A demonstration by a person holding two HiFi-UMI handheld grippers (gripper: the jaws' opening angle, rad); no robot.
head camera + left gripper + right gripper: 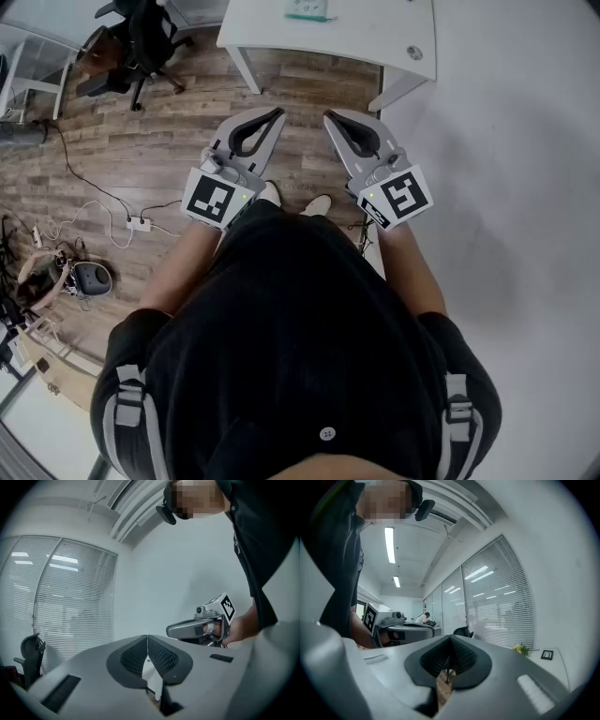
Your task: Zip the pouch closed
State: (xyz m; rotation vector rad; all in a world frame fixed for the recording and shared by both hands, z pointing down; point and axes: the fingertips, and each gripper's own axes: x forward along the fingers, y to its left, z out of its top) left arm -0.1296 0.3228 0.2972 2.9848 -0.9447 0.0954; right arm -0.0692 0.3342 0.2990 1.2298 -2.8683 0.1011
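No pouch shows in any view. In the head view my left gripper [279,113] and right gripper [328,116] are held level side by side in front of the person's body, above the wooden floor. Both are shut with nothing between the jaws. The left gripper view shows its black pads [159,656] pressed together, with the right gripper [199,626] off to the side in a hand. The right gripper view shows its own pads [461,656] closed too, and the left gripper [401,629] beside it.
A white table [375,42] stands ahead with a small teal-and-white item [309,11] at its far edge. A black office chair [141,42] is at the upper left. Cables and a power strip [139,223] lie on the floor at left. Windows with blinds [501,606] line the room.
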